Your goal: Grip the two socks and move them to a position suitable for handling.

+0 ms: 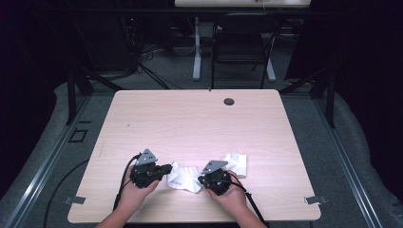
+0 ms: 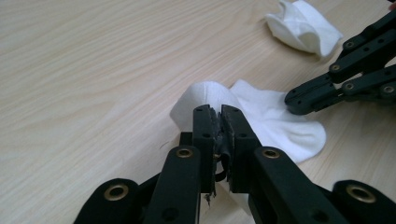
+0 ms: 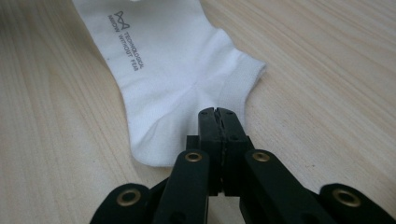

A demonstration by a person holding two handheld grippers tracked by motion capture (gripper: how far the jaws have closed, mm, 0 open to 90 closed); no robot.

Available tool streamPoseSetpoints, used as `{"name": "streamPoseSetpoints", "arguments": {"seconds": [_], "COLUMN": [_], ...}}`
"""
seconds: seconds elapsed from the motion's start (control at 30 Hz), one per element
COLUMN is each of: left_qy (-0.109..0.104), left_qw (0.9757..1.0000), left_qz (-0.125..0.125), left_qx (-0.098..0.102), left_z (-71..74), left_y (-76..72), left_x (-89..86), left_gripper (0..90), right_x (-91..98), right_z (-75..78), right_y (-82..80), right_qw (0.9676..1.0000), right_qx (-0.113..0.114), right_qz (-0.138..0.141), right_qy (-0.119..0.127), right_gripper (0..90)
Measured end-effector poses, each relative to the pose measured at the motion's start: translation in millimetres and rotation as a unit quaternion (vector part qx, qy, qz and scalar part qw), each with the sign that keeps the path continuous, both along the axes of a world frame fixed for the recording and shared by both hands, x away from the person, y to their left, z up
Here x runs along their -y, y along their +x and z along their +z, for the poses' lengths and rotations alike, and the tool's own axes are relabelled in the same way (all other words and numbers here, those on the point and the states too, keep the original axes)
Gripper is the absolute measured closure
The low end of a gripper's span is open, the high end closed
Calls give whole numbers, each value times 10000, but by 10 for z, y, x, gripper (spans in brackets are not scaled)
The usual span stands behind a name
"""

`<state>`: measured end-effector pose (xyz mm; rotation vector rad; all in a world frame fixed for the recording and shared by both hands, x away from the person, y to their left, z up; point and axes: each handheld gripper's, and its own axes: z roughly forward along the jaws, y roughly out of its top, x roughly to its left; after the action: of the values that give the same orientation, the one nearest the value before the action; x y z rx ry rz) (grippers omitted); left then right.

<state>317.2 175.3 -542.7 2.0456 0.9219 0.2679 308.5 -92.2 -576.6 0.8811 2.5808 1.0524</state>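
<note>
I had both the left gripper (image 1: 167, 167) and right gripper (image 1: 201, 180) pinched shut on the light, limp white sock (image 1: 184, 178), gripping its left and right ends.

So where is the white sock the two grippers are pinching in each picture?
High view: the sock lies near the table's front edge, between the left gripper and right gripper.
Left gripper view: centre, beyond the closed fingers.
Right gripper view: upper middle, printed lettering showing.
Shared landmark: the light wooden table.
</note>
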Motion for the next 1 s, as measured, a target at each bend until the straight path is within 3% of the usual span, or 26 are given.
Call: {"name": "streamPoseSetpoints", "arguments": {"seconds": [0.17,0.23,0.27,0.37,0.43,0.5,0.57,0.63,0.8,1.0], "left_qy": [6,-210,-203,-52,203,348,385,606,899,946], "left_qw": [9997,9991,9991,9995,9994,9993,9991,9980,9957,9951], "left_qz": [186,288,265,196,151,148,155,178,180,124], "left_qx": [165,235,267,262,234,68,42,-12,-162,-264], "left_z": [36,107,118,80,24,-47,-68,-145,-254,-304], "left_y": [-5,-19,-20,-27,-23,-13,-11,-5,36,28], "left_x": [-90,-142,-142,-107,-79,-65,-67,-69,-83,-50], "left_gripper": [769,745,739,731,724,712,701,699,693,686], "right_x": [3,2,2,3,4,15,20,43,79,111], "right_z": [-7,-7,-7,-7,-7,0,1,1,3,11], "right_y": [1,-2,-1,-1,0,2,-1,8,27,24], "right_qw": [10000,10000,10000,10000,10000,10000,10000,9999,9999,9999], "right_qx": [-5,-2,-2,-8,-13,-19,-11,-77,-136,-139], "right_qz": [-21,-26,-31,-31,-42,-10,-47,-58,-84,-92], "right_qy": [40,42,41,44,50,-6,-14,35,66,7], "right_gripper": [900,900,900,900,900,900,900,900,900,900]}}
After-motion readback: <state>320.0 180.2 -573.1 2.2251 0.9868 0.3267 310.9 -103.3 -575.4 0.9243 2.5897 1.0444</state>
